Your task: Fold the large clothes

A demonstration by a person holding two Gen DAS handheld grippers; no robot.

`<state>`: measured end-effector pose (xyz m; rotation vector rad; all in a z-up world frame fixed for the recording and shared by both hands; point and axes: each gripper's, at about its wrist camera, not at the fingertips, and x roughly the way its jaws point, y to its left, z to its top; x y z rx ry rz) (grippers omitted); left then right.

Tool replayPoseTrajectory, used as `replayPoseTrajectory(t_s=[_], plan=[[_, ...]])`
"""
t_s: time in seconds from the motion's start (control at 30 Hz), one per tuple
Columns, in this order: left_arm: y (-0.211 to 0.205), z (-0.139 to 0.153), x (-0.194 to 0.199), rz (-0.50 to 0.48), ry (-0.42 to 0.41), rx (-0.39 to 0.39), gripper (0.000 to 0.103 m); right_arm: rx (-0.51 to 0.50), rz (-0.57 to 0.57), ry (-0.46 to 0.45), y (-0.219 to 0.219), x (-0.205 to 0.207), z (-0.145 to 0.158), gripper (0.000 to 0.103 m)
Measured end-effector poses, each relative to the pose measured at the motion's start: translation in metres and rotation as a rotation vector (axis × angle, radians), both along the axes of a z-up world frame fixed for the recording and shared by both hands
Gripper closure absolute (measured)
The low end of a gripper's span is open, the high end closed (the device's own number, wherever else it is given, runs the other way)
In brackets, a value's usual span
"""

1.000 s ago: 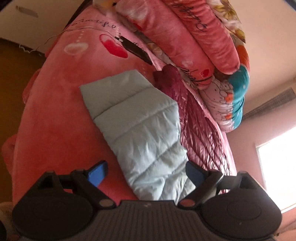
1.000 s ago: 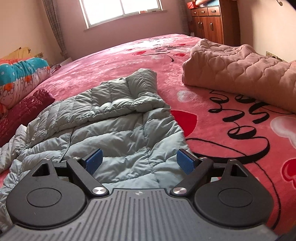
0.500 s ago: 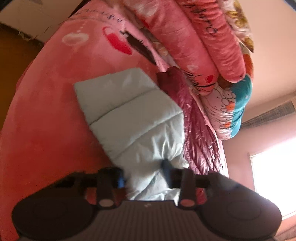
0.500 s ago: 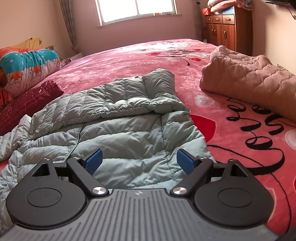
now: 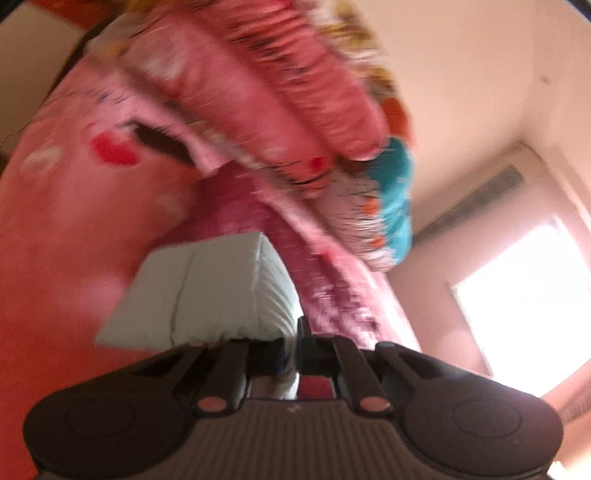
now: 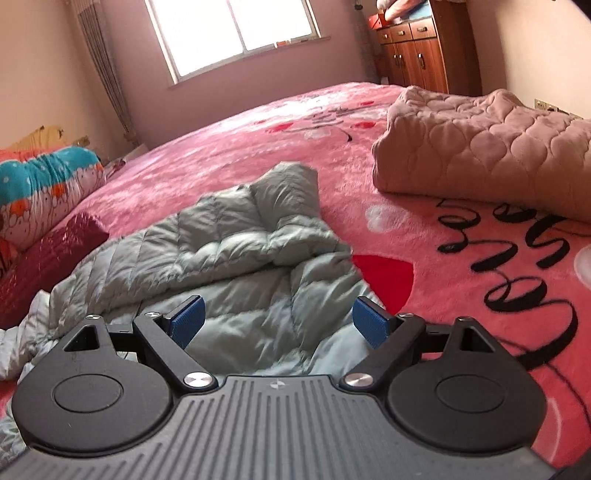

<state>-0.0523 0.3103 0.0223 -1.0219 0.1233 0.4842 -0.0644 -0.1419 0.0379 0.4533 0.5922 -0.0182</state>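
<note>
A pale blue-green puffer jacket [image 6: 236,258] lies spread and rumpled on the pink bed. One sleeve of the jacket [image 5: 207,295] is lifted off the bed in the blurred left wrist view, with my left gripper [image 5: 293,350] shut on its near end. My right gripper [image 6: 279,321] hovers open just above the jacket's body, nothing between its blue pads [image 6: 186,321].
A dark red puffer garment [image 6: 44,258] lies left of the jacket, beside stacked colourful quilts [image 6: 40,188]. A folded tan quilted blanket [image 6: 480,147] sits on the bed at the right. A wooden cabinet [image 6: 417,51] and a window [image 6: 236,29] stand beyond the bed [image 6: 461,280].
My left gripper went from open over the sleeve to shut on it, then rose with the sleeve. My right gripper slid a little across the jacket and stayed open.
</note>
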Motion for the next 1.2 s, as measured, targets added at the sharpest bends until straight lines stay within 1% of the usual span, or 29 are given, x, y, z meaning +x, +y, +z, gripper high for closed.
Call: replayPoseTrajectory(t_s=[0.17, 0.27, 0.33, 0.43, 0.53, 0.63, 0.73, 0.9, 0.97, 1.0, 1.07, 1.13, 1.17, 1.2], plan=[[-0.038, 0.051, 0.022, -0.087, -0.031, 0.159, 0.101, -0.043, 0.023, -0.041, -0.006, 0.007, 0.004, 0.0], [-0.069, 0.074, 0.038, -0.16, -0.041, 0.236, 0.101, -0.091, 0.031, -0.075, -0.01, 0.013, 0.008, 0.0], [-0.092, 0.088, 0.049, -0.212, -0.05, 0.284, 0.101, -0.104, 0.033, -0.101, -0.013, 0.013, 0.011, 0.0], [-0.132, 0.102, 0.067, -0.302, -0.053, 0.339, 0.101, -0.082, 0.021, -0.122, -0.025, 0.015, 0.013, 0.0], [-0.176, 0.108, 0.082, -0.391, -0.046, 0.402, 0.101, -0.038, -0.009, -0.125, -0.043, 0.018, 0.012, 0.0], [-0.219, 0.106, 0.095, -0.492, -0.029, 0.462, 0.101, 0.027, -0.053, -0.122, -0.065, 0.019, 0.009, 0.0], [-0.259, 0.097, 0.107, -0.587, 0.001, 0.51, 0.101, 0.073, -0.106, -0.115, -0.083, 0.017, 0.006, 0.0], [-0.318, 0.064, 0.128, -0.734, 0.087, 0.576, 0.101, 0.17, -0.162, -0.105, -0.109, 0.016, -0.001, 0.0], [-0.339, 0.048, 0.134, -0.782, 0.128, 0.605, 0.101, 0.192, -0.175, -0.1, -0.115, 0.015, -0.003, 0.0], [-0.344, 0.043, 0.143, -0.801, 0.148, 0.616, 0.1, 0.202, -0.18, -0.098, -0.118, 0.015, -0.004, 0.0], [-0.36, 0.029, 0.149, -0.85, 0.185, 0.648, 0.1, 0.217, -0.185, -0.095, -0.121, 0.014, -0.005, 0.0], [-0.369, 0.018, 0.153, -0.893, 0.213, 0.686, 0.098, 0.228, -0.182, -0.091, -0.124, 0.01, -0.005, 0.0], [-0.377, 0.014, 0.147, -0.914, 0.217, 0.7, 0.095, 0.231, -0.18, -0.088, -0.124, 0.012, -0.007, 0.0], [-0.382, 0.012, 0.145, -0.934, 0.218, 0.709, 0.085, 0.235, -0.179, -0.087, -0.125, 0.012, -0.007, 0.0]])
